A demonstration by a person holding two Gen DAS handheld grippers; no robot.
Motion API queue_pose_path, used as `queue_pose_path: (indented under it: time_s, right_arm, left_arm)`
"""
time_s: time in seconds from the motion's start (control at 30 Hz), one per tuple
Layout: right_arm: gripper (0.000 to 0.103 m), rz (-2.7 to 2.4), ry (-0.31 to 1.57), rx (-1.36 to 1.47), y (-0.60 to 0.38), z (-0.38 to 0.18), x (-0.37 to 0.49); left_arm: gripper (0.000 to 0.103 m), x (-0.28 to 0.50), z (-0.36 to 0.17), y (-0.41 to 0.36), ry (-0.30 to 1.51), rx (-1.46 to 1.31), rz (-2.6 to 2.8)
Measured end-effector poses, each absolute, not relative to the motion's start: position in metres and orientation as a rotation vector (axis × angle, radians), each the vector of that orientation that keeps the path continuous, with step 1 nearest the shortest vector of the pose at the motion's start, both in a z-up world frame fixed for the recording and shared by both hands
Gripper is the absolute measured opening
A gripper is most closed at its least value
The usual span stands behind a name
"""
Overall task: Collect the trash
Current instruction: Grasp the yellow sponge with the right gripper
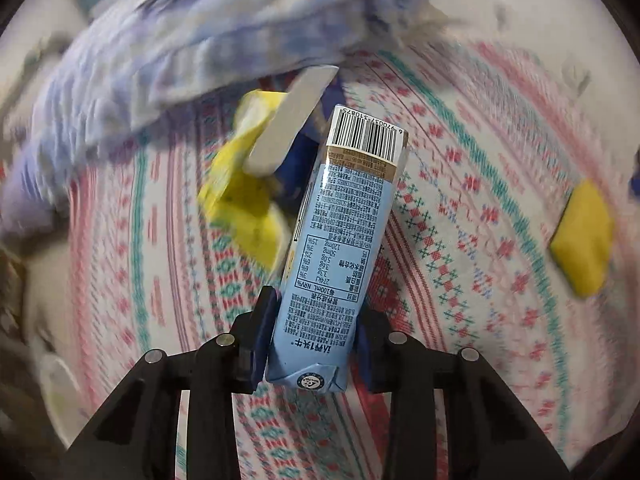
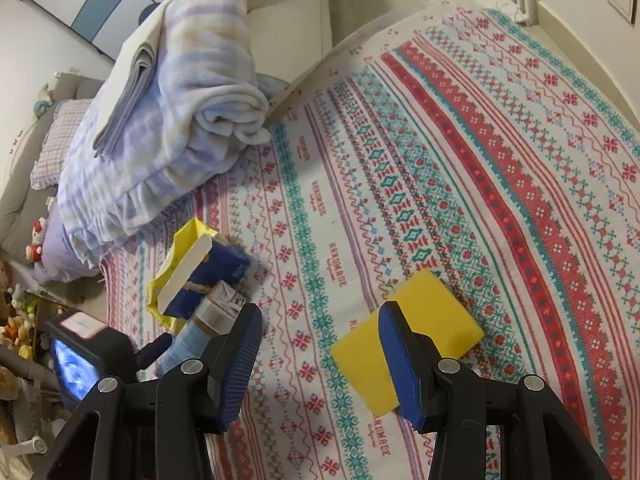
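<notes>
Left tongs [image 1: 314,340] are clenched on a pale blue drink carton [image 1: 340,248], gripped near its folded base; the carton is held above the bed, barcode end pointing away, printed nutrition text facing the camera. In the right wrist view the same carton [image 2: 200,332] is seen partly hidden behind the right tongs' finger [image 2: 240,356]. Right tongs [image 2: 320,360] are spread wide, nothing between the pads; one pad overlaps a flat yellow square piece [image 2: 436,312] lying on the patterned bedspread [image 2: 460,160], contact cannot be told. Just past the carton, a crumpled yellow wrapper [image 2: 172,268] and a dark blue box [image 2: 216,276] with a white strip [image 2: 186,276] lie together on the bedspread, toward the bed's left edge. The left view is motion-blurred, so details of these are soft there. Farther back, a folded lilac plaid blanket [image 2: 180,92] is piled on the bed near its far left corner.
</notes>
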State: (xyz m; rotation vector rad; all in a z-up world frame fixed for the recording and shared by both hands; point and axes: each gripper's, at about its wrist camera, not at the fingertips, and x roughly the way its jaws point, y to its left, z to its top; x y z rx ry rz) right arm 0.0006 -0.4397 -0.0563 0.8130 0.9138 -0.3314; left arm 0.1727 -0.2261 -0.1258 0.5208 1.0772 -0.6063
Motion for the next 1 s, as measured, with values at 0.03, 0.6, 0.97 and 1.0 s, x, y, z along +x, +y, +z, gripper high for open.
queue_pose_path:
  time_s: [0.03,0.6,0.97,1.0]
  right_arm:
    - [0.053,-0.33,0.915,0.813,-0.44,-0.057,0.002]
    - [0.067,-0.5,1.07,0.907,-0.468,-0.112,-0.005]
    - [0.087,-0.604,1.182,0.715,-0.442,-0.128,0.029]
    - [0.084,-0.595,1.183,0.68,-0.436,-0.126,0.033]
  left_arm:
    - [0.038,0.172,-0.123,-0.221,1.08,0.49,-0.614]
    - [0.038,0.133,-0.052,-0.113,1.08,0.312,-0.649]
    - [0.038,0.171,-0.084,-0.034,1.177,0.098,-0.548]
    - [0.038,0.172,-0.082,-0.03,1.164,0.1,-0.543]
